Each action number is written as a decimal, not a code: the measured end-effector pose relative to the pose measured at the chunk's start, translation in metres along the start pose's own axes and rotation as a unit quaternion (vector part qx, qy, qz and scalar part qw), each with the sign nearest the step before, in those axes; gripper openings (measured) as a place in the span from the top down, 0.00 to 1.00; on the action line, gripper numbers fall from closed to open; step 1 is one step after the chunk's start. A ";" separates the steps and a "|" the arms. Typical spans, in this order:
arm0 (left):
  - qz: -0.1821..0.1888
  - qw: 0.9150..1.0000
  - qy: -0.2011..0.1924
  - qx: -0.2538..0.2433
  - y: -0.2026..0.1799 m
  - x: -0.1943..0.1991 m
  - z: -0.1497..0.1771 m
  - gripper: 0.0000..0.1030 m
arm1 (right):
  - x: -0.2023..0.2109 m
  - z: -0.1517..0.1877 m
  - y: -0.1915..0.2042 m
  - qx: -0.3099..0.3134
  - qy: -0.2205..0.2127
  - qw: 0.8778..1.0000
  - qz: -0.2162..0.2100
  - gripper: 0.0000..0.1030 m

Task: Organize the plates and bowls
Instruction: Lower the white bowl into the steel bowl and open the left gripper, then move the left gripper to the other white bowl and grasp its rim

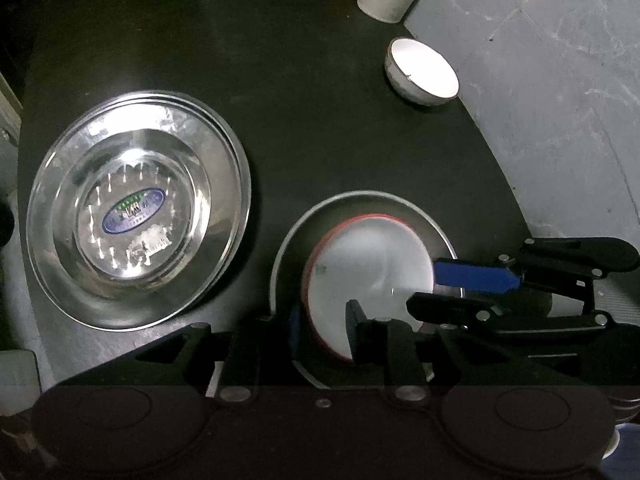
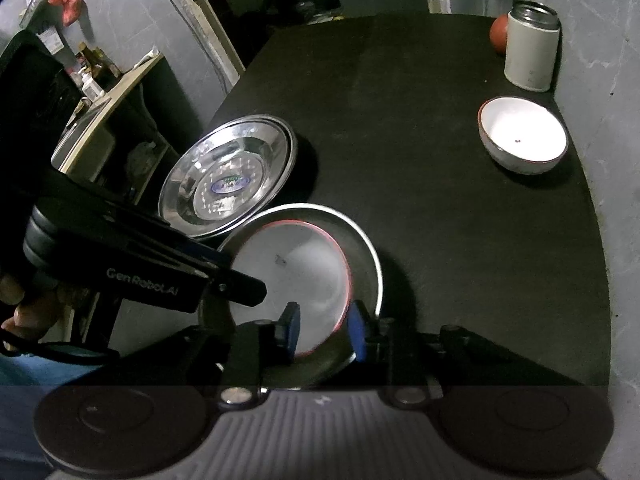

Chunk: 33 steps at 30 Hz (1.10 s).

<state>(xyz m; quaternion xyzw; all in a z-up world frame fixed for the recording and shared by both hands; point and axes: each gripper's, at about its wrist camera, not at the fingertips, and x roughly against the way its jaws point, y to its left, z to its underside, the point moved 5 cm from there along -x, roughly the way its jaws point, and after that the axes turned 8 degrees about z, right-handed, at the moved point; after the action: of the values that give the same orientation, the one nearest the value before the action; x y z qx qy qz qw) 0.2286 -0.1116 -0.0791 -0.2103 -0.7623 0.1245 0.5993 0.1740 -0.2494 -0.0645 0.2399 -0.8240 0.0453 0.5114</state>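
Both grippers, left gripper (image 1: 324,330) and right gripper (image 2: 324,330), have jaws spread around the red-rimmed bowl (image 2: 292,276) inside a steel plate (image 2: 370,256).

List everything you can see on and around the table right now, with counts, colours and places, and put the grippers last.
Steel plates: looks like a stack, count unclear, silver with a blue oval sticker, left side of the table.
Pan: one, dark with a silver rim, near edge of the table.
Red-rimmed bowl: one, white inside, sitting in the pan.
Small bowl: one, white, right side by the wall.
Canister: one, off-white with a metal top, far right corner.
Round red object: one, behind the canister.
Table: one, black.
Left gripper: black, blue pads, straddling the bowl's rim.
Right gripper: black, blue pads, straddling the bowl's near rim.
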 end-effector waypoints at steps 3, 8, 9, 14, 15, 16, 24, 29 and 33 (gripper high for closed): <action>0.001 1.000 0.001 0.001 0.001 0.000 0.000 0.74 | 0.000 0.000 0.000 0.000 0.000 1.000 -0.001 0.71; 0.010 1.000 -0.015 -0.001 -0.002 0.010 -0.003 0.59 | 0.007 -0.002 -0.004 -0.009 -0.010 1.000 -0.006 0.66; 0.013 1.000 -0.019 -0.004 -0.003 0.012 -0.005 0.56 | 0.009 -0.002 -0.005 -0.012 -0.013 1.000 -0.007 0.65; 0.005 0.999 -0.036 -0.026 -0.011 0.022 -0.011 0.30 | 0.021 -0.004 -0.014 -0.028 -0.034 0.999 0.016 0.38; -0.011 0.999 -0.040 -0.032 -0.011 0.024 -0.013 0.25 | 0.023 -0.004 -0.017 -0.037 -0.037 0.999 0.015 0.38; -0.026 0.998 -0.046 -0.037 -0.010 0.026 -0.015 0.21 | 0.024 -0.004 -0.020 -0.043 -0.039 0.998 0.016 0.36; -0.061 0.995 -0.066 -0.033 -0.007 0.020 -0.037 0.01 | 0.021 -0.001 -0.046 -0.095 -0.064 0.991 0.069 0.08; -0.087 0.992 -0.090 -0.033 -0.011 0.008 -0.069 0.01 | 0.015 -0.001 -0.074 -0.176 -0.101 0.973 0.112 0.05; -0.098 0.988 -0.114 -0.042 -0.017 -0.006 -0.105 0.01 | 0.008 -0.001 -0.096 -0.235 -0.132 0.951 0.150 0.05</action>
<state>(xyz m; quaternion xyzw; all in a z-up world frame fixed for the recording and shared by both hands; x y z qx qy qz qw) 0.3284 -0.1364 -0.0505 -0.1443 -0.8474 0.0560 0.5080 0.2145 -0.3367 -0.0729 -0.0100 -0.8980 -0.1052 0.4272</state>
